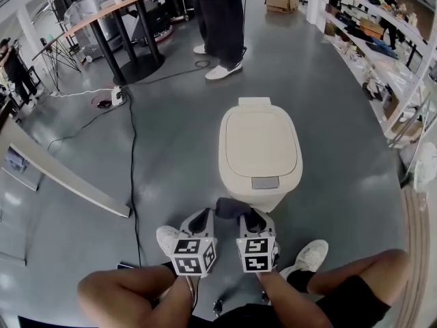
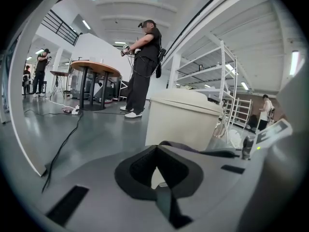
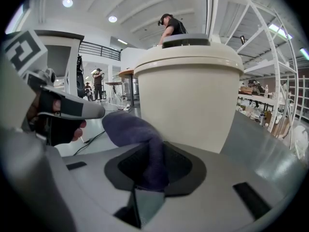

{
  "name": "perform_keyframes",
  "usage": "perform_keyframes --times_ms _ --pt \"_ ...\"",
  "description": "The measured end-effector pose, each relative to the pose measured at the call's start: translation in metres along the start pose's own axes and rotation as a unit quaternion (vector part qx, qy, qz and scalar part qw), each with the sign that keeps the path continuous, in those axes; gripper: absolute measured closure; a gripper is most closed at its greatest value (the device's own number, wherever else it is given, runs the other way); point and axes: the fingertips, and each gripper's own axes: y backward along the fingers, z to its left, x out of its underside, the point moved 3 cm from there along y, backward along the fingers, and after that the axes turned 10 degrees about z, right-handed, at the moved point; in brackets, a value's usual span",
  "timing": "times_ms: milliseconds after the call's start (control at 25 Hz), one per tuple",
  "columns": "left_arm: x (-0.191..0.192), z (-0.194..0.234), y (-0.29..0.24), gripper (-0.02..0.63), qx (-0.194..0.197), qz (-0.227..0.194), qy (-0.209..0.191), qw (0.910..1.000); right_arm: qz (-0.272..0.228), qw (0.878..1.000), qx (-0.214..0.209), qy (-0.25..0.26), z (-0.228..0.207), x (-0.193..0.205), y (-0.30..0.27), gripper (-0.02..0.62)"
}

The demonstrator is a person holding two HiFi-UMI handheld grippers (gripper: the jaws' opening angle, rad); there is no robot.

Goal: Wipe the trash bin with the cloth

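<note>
The person crouches with knees spread and both forearms reaching forward and down, side by side, so that the two grippers sit close together just in front of the trash bin (image 1: 259,149), their marker cubes facing up toward the head view. The left gripper (image 1: 203,215) points at the lower front wall of the bin; in the left gripper view its jaws are pressed together at the tips with nothing caught between them (image 2: 156,151), and the cream bin (image 2: 181,117) rises right ahead. The right gripper (image 1: 251,214) is level with it and aimed the same way; the right gripper view shows its jaws (image 3: 154,153) clamped on the dark purple cloth (image 3: 133,129), which bunches up out of the pads and bulges toward the left gripper. In the head view the cloth (image 1: 231,206) lies between the two gripper tips, right at the foot of the bin; whether it touches the bin wall cannot be told. The bin stands upright on the grey floor (image 1: 171,128) with its lid shut. A white shoe (image 1: 308,255) sits just outside the right gripper. Beyond the bin a bystander (image 1: 220,19) stands near a round table (image 1: 102,16), and a black cable (image 1: 132,149) runs across the floor on the left
</note>
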Motion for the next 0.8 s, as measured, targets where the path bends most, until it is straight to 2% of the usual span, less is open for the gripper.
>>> perform_keyframes --times_ms 280,680,800 --pt "0.005 -0.013 -0.005 0.607 0.006 0.009 -0.010 0.9999 -0.006 1.000 0.029 -0.008 -0.029 0.014 0.010 0.497" --pt "0.007 -0.047 -0.012 0.607 0.031 0.018 -0.048 0.9982 0.005 0.997 0.060 -0.051 -0.072 0.036 0.017 0.497" --pt "0.008 -0.051 -0.014 0.607 0.035 0.022 -0.056 0.9976 0.006 0.995 0.065 -0.081 -0.084 0.042 0.019 0.497"
